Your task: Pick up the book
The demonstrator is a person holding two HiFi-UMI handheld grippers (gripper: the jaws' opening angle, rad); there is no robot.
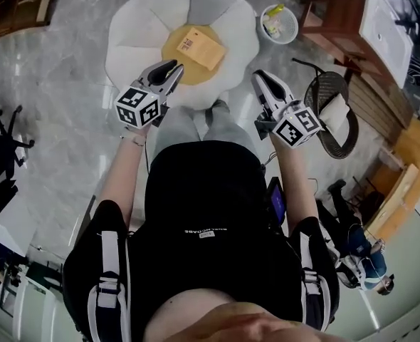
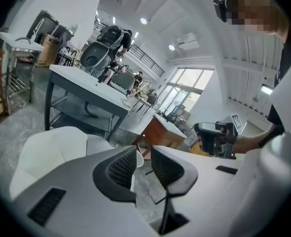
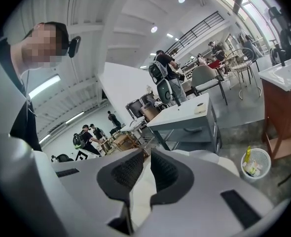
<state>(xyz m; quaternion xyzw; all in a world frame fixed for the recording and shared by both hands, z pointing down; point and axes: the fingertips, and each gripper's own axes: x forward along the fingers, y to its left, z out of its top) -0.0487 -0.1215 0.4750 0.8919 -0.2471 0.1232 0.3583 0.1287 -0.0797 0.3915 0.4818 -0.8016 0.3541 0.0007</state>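
Grey marble floor (image 1: 60, 84) all round, and a white petal-shaped pouf (image 1: 142, 27) is parked on it, with the book (image 1: 197, 46) laid flat and a bit skewed on its yellow centre. The left tool (image 1: 176, 68) is seen near the book's near-left corner, its jaws only narrowly apart with nothing between them. How high it sits above the pouf can't be told. The right tool (image 1: 258, 77) is held off the pouf's right edge, also at a narrow gap and empty. The main risk is probably that slim opening: if the book is approached like this, it'd likely be shoved across the soft top rather than taken in, maybe nudged off the far side. On squashy padding the cover alone could also get pinched, so the book might flop open or be dropped when lifted.
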